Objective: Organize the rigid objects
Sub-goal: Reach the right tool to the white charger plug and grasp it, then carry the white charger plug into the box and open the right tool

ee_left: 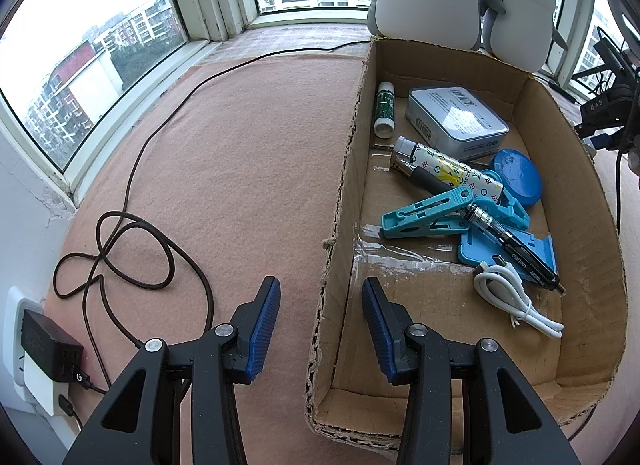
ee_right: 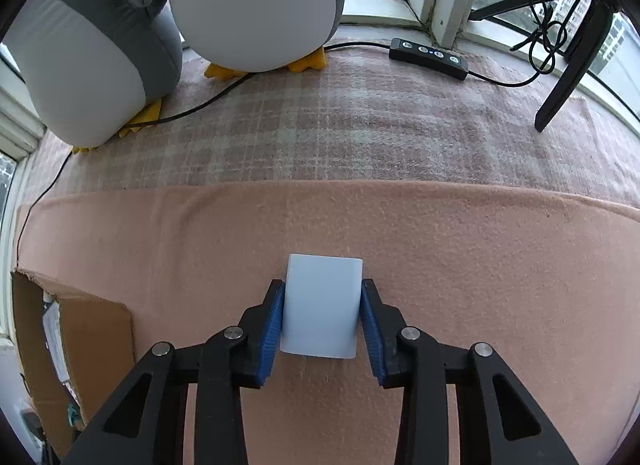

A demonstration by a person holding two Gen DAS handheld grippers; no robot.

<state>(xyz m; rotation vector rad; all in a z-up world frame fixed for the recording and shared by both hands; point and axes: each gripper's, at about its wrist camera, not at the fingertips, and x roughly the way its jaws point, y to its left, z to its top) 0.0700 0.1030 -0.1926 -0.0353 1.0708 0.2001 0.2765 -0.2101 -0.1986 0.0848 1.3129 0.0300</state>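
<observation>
Only the right wrist view shows the pale blue rectangular plastic block [ee_right: 320, 305], clamped between the right gripper [ee_right: 322, 329] pads over the pink felt blanket [ee_right: 480, 265], while the left gripper [ee_left: 320, 329] gapes empty astride the brown cardboard box [ee_left: 340, 225] wall.

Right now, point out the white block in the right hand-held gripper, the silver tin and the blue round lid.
white block [ee_right: 321, 305]: right wrist view, middle of its top face.
silver tin [ee_left: 458, 121]: left wrist view, centre of its labelled lid.
blue round lid [ee_left: 516, 177]: left wrist view, middle of its flat face.
</observation>
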